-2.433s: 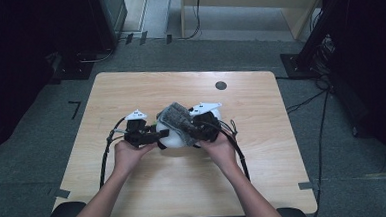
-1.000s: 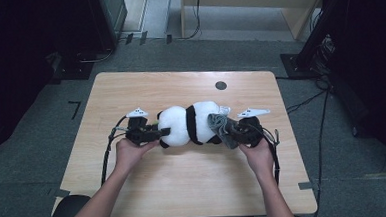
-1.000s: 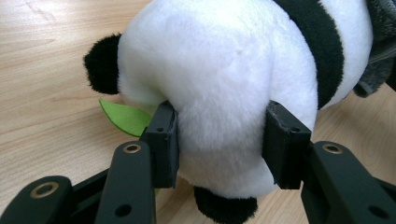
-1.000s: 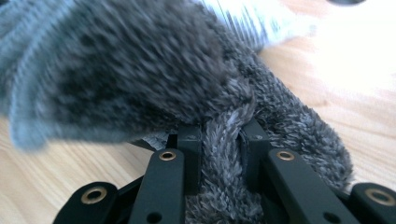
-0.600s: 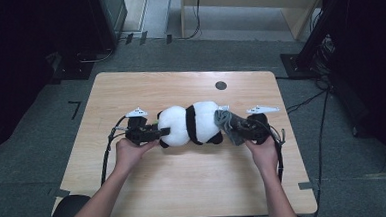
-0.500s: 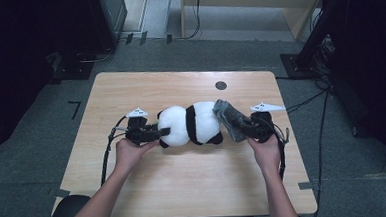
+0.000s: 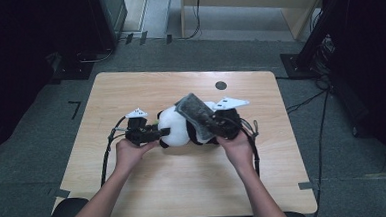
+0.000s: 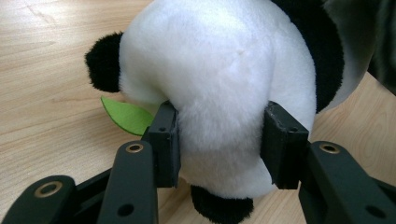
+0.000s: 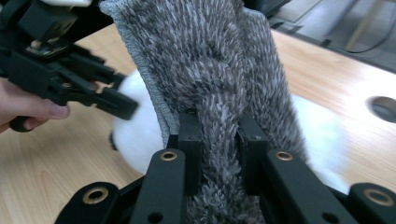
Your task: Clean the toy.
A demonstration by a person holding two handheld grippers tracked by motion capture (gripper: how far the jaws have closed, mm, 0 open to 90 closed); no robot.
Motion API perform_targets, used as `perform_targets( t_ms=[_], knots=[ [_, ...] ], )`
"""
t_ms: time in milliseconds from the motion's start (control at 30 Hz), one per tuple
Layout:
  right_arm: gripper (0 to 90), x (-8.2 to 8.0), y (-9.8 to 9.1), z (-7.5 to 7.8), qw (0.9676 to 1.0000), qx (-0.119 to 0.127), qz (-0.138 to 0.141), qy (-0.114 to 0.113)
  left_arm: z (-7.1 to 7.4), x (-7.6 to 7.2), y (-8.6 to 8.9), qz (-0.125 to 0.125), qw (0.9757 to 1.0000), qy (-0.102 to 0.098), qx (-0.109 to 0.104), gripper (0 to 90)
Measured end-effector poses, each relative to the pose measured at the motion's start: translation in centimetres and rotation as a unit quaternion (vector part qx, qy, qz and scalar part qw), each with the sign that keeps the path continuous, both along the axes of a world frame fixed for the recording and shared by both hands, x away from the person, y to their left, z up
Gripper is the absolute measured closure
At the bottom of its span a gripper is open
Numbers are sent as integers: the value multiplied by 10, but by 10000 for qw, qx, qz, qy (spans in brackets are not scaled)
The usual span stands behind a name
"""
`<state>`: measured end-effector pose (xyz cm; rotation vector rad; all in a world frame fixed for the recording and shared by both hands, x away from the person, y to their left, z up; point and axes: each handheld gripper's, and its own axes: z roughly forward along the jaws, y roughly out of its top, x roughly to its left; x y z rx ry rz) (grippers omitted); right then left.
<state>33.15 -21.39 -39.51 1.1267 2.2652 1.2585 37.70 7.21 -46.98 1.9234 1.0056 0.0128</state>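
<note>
A black-and-white plush panda [image 7: 179, 126] lies on the wooden table [image 7: 130, 92]. My left gripper [image 7: 155, 134] is shut on the panda's white rump [image 8: 219, 112], its pads [image 8: 166, 140] pressed into the fur on both sides. A green felt leaf [image 8: 126, 115] pokes out under the toy. My right gripper [image 7: 212, 121] is shut on a grey fuzzy cloth [image 9: 219, 84], lifted over the panda's right half. The cloth [image 7: 193, 111] drapes up and left across the toy. In the right gripper view the left gripper [image 9: 112, 100] shows beyond the cloth, with the panda's white fur [image 9: 135, 140] below.
A dark round hole [image 7: 221, 85] sits in the table near its far edge. Black cables [image 7: 106, 155] trail from both grippers along the forearms. Dark equipment and cables stand on the floor around the table.
My right gripper has swung left and up with the grey cloth, from beside the panda's right end to over its body. The left gripper and the panda have stayed put.
</note>
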Motion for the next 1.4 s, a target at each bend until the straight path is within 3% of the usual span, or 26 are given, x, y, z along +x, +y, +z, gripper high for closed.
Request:
perform_targets(
  t_ms=[233,367,700,800,1167,1400],
  knots=[
    [761,3,49,-27,9981,-364,446,200,1,-1,-1,23,10000,-33,48,542],
    [758,5,52,-43,9978,-237,547,274,-1,0,1,-58,9999,-39,121,544],
    [761,-4,24,-34,9980,-428,310,334,0,2,-1,-86,9998,-59,195,541],
    [761,-8,15,-29,9981,-515,212,247,0,2,-1,-100,9997,-50,206,541],
    [751,-9,-37,-20,9985,-324,-405,187,0,4,-2,-119,9997,2,199,542],
    [769,-5,-71,-25,9950,-211,-918,321,-1,6,-1,-107,9998,2,171,541]
  ],
)
